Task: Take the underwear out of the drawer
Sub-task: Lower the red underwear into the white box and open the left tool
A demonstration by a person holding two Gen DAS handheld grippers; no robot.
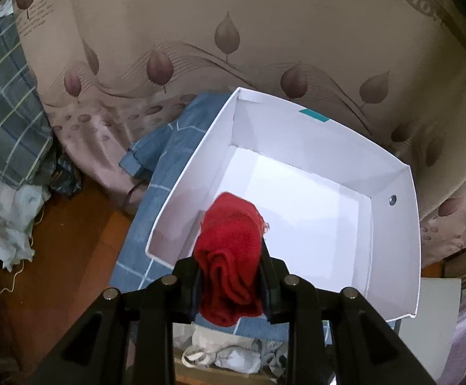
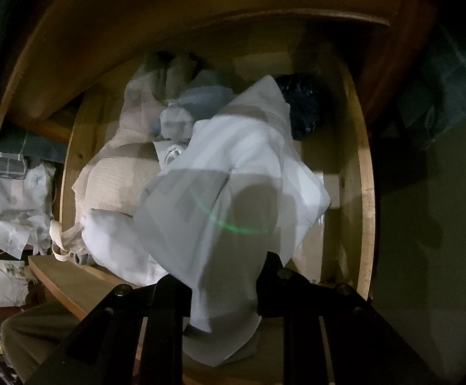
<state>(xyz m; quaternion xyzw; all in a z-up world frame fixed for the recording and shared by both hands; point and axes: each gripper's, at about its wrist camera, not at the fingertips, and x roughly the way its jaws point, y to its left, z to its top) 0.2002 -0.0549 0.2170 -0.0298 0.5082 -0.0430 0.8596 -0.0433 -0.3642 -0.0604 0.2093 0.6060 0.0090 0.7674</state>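
The wooden drawer [image 2: 358, 173] lay open, heaped with pale garments, and above it the right tongs [image 2: 223, 292] were clenched on a white garment [image 2: 233, 186] lifted off the pile. The left tongs [image 1: 231, 276] gripped red underwear [image 1: 229, 256] over the empty white box [image 1: 393, 224]. The step in hand looked like carrying; next, each piece probably needed releasing into the box.

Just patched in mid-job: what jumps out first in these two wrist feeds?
The red garment bunched between the left gripper fingers, above the white box, which holds nothing visible. On the right feed, a pale white cloth pinched in the right gripper hangs over the wooden drawer crowded with light clothing.
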